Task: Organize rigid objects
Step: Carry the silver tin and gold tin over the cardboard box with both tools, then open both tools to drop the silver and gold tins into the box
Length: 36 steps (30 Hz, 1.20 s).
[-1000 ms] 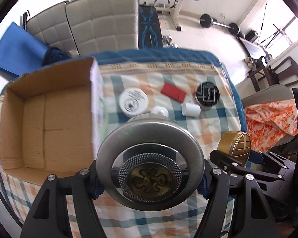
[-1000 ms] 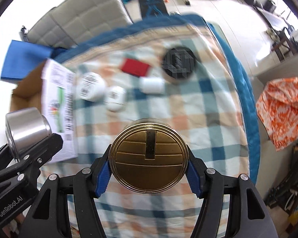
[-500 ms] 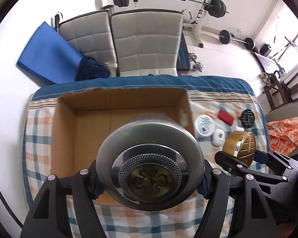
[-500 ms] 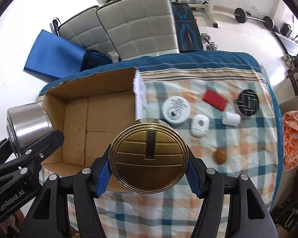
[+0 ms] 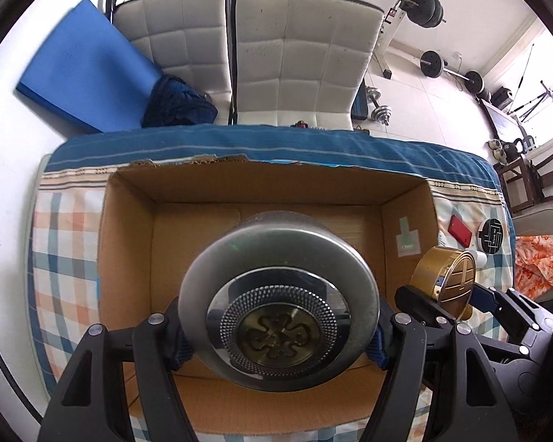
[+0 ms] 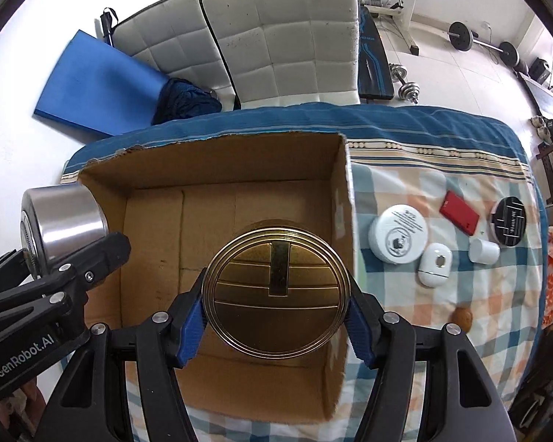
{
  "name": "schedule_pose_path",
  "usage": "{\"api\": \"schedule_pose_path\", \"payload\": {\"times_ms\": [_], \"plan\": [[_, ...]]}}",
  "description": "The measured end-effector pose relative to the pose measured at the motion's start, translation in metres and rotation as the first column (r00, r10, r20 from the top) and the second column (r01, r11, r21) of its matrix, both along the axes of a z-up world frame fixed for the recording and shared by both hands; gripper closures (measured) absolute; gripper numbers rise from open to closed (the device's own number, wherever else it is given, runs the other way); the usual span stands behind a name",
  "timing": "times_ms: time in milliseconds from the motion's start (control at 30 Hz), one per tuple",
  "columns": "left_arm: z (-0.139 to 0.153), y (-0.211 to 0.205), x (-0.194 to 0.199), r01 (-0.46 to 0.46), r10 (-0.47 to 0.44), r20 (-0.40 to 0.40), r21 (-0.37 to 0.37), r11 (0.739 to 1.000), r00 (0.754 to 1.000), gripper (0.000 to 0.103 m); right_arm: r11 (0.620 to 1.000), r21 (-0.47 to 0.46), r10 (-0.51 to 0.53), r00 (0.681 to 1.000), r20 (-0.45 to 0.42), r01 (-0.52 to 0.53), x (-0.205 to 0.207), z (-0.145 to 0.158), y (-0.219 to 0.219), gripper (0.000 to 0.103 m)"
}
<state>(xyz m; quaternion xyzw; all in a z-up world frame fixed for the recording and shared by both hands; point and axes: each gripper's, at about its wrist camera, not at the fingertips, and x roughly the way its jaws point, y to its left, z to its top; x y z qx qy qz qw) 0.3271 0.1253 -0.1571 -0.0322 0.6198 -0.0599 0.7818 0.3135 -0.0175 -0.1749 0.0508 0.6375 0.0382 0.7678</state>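
My left claw (image 5: 278, 335) is pinching a silver round tin (image 5: 278, 302) by its sides, and my right claw (image 6: 276, 316) is pinching a gold round tin (image 6: 276, 291) the same way; both are hanging over the open cardboard box (image 6: 217, 169) on the checked tablecloth (image 6: 438, 316) covering the table.

The right wrist view is showing what the left mostly hides: a white round jar (image 6: 398, 239), a small white oval case (image 6: 435, 264), a white cap (image 6: 483, 250), a red flat case (image 6: 459, 212), a black round lid (image 6: 509, 221) and a brown nut-like lump (image 6: 462, 318), all lying on the cloth right of the box. The left view is catching only the red case, the black lid and the gold tin beside my right claw.

A second ago both claws were hovering over the cloth beside the box; now the box is filling the middle of both views.

The silver tin's face is carrying a knurled ring around a brass knot emblem; the gold lid is embossed with stepped bars.
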Motion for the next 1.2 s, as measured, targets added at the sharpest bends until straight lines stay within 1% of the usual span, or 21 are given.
{"api": "schedule_pose_path", "payload": {"times_ms": [133, 233, 300, 467, 567, 667, 867, 900, 967, 1100, 1200], "plan": [[-0.030, 0.013, 0.016, -0.020, 0.016, -0.067, -0.065, 0.998, 0.998, 0.034, 1.000, -0.009, 0.007, 1.000, -0.023, -0.007, 0.014, -0.024, 0.009, 0.036], [-0.057, 0.020, 0.029, -0.043, 0.026, -0.140, -0.116, 0.992, 0.990, 0.034, 1.000, -0.007, 0.011, 0.999, -0.047, -0.011, 0.024, -0.044, 0.016, 0.036], [-0.070, 0.022, 0.034, -0.057, 0.032, -0.171, -0.142, 0.988, 0.985, 0.034, 1.000, -0.006, 0.013, 0.998, -0.057, -0.014, 0.030, -0.056, 0.018, 0.036], [-0.101, 0.020, 0.048, -0.070, 0.024, -0.243, -0.181, 0.981, 0.970, 0.034, 1.000, -0.001, 0.019, 0.995, -0.100, -0.020, 0.043, -0.086, 0.024, 0.036], [-0.115, 0.014, 0.051, -0.089, 0.025, -0.309, -0.193, 0.977, 0.951, 0.034, 0.999, -0.012, 0.033, 0.992, -0.119, -0.034, 0.050, -0.101, 0.028, 0.036], [-0.124, 0.011, 0.052, -0.099, 0.021, -0.336, -0.216, 0.971, 0.942, 0.034, 0.999, -0.017, 0.042, 0.990, -0.133, -0.045, 0.055, -0.113, 0.031, 0.036], [-0.136, 0.007, 0.053, -0.115, 0.038, -0.364, -0.192, 0.975, 0.931, 0.034, 0.998, -0.027, 0.047, 0.987, -0.151, -0.052, 0.061, -0.130, 0.030, 0.036], [-0.136, 0.006, 0.053, -0.108, 0.038, -0.358, -0.177, 0.978, 0.933, 0.034, 0.999, -0.020, 0.047, 0.987, -0.157, -0.051, 0.061, -0.133, 0.029, 0.036], [-0.135, 0.005, 0.053, -0.101, 0.035, -0.352, -0.173, 0.980, 0.935, 0.034, 0.999, -0.015, 0.044, 0.986, -0.162, -0.047, 0.062, -0.137, 0.028, 0.036], [-0.135, 0.003, 0.055, -0.109, 0.039, -0.370, -0.171, 0.979, 0.928, 0.034, 0.999, -0.014, 0.037, 0.983, -0.180, -0.040, 0.066, -0.143, 0.026, 0.035], [-0.132, 0.004, 0.054, -0.124, 0.045, -0.393, -0.178, 0.976, 0.919, 0.034, 0.999, -0.010, 0.035, 0.981, -0.193, -0.037, 0.068, -0.145, 0.025, 0.034]]}}
